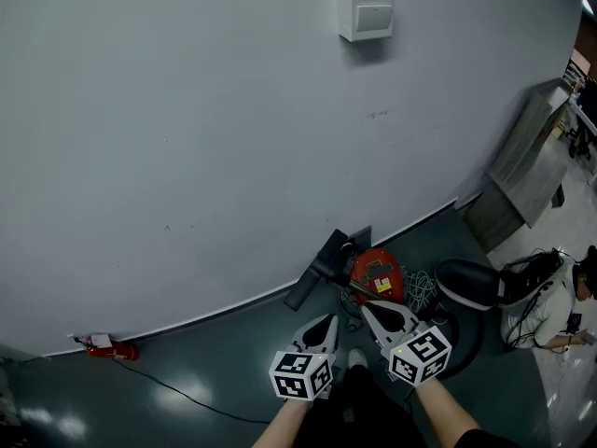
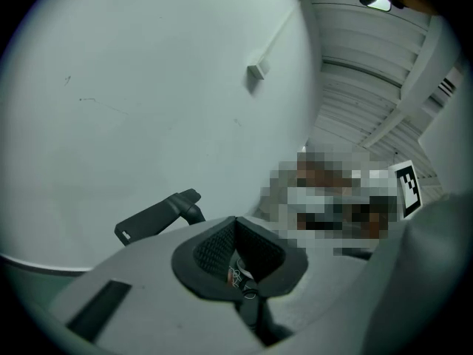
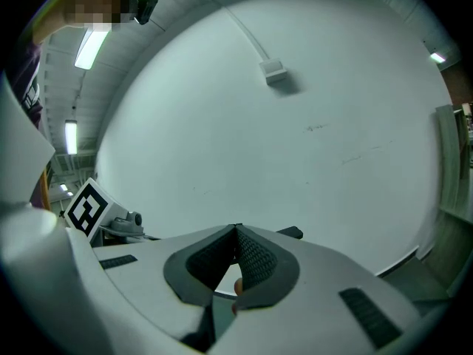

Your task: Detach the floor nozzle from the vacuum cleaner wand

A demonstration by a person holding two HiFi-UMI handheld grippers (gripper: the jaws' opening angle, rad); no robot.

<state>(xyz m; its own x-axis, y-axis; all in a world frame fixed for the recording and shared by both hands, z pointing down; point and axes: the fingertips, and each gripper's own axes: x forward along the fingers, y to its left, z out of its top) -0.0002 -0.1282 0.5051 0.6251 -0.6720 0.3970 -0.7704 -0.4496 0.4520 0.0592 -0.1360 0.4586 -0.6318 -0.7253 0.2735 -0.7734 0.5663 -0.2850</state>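
A red canister vacuum (image 1: 378,276) stands on the dark floor by the curved grey wall. Its black floor nozzle (image 1: 326,264) lies left of it at the wall's foot, joined to a short dark wand (image 1: 354,289). My left gripper (image 1: 330,320) is shut and empty, just in front of the nozzle. To its right my right gripper (image 1: 367,307) is shut too, its tip over the canister's near edge. In the left gripper view the nozzle (image 2: 157,217) shows beyond the closed jaws of the left gripper (image 2: 236,221). Past the right gripper (image 3: 236,229) a dark tip (image 3: 290,233) peeks out.
A coiled cord (image 1: 423,287) lies right of the canister, beside a black seat (image 1: 466,282). A person (image 1: 558,299) crouches at the far right near a grey cabinet (image 1: 527,161). A red item (image 1: 113,348) with a cable lies at the left. A white box (image 1: 366,14) hangs on the wall.
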